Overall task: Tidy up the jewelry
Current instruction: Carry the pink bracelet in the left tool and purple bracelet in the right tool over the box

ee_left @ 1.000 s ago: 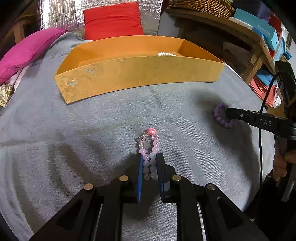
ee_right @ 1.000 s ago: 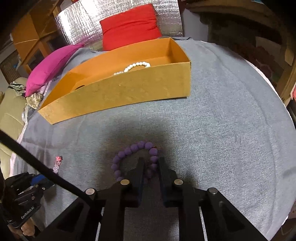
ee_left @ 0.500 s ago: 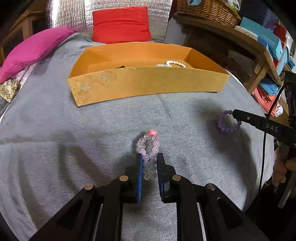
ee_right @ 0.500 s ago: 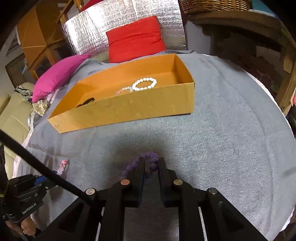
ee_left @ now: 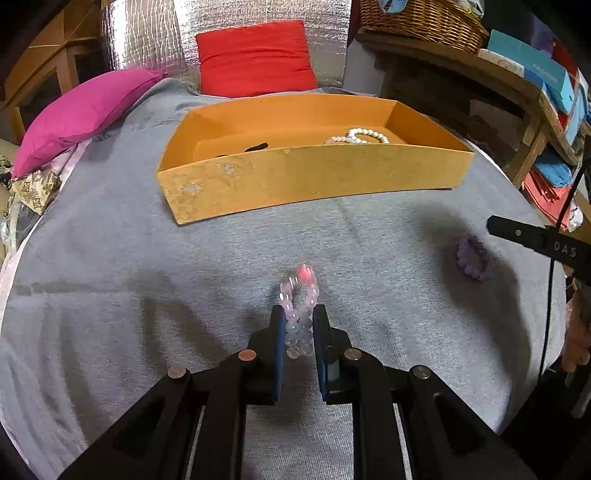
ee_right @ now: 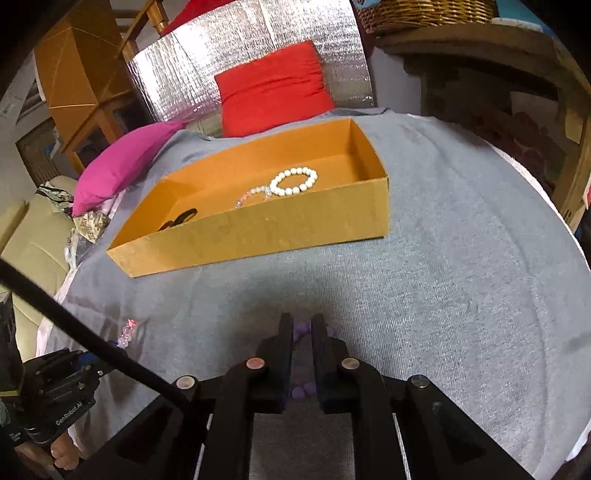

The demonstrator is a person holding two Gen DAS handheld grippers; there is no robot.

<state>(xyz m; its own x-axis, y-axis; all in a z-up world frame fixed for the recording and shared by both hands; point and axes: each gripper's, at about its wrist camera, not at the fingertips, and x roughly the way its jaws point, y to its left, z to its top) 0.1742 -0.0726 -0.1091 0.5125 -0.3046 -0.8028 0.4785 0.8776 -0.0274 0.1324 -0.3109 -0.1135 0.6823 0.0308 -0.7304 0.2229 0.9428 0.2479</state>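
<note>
Pink bracelet (ee_left: 299, 314): pinched between the left gripper's (ee_left: 298, 314) blue pads, its loop blurred above the grey cloth (ee_left: 110, 258).
Purple bracelet (ee_left: 474, 256): clamped in the right gripper (ee_right: 302, 328), whose jaws had just been closing on it; beads showed between the fingers.
Orange box (ee_left: 314, 177): beyond both grippers, open-topped, near wall upright.
Box contents: white bead bracelet (ee_right: 293, 181), clear bead strand (ee_right: 251, 195) touching it, a dark item (ee_right: 181, 218) at the left end.
Surroundings: magenta cushion (ee_left: 85, 110), red cushion (ee_left: 256, 57), wooden shelf (ee_left: 461, 62) with wicker basket (ee_left: 421, 18).
Open room: bare cloth between grippers and box.
</note>
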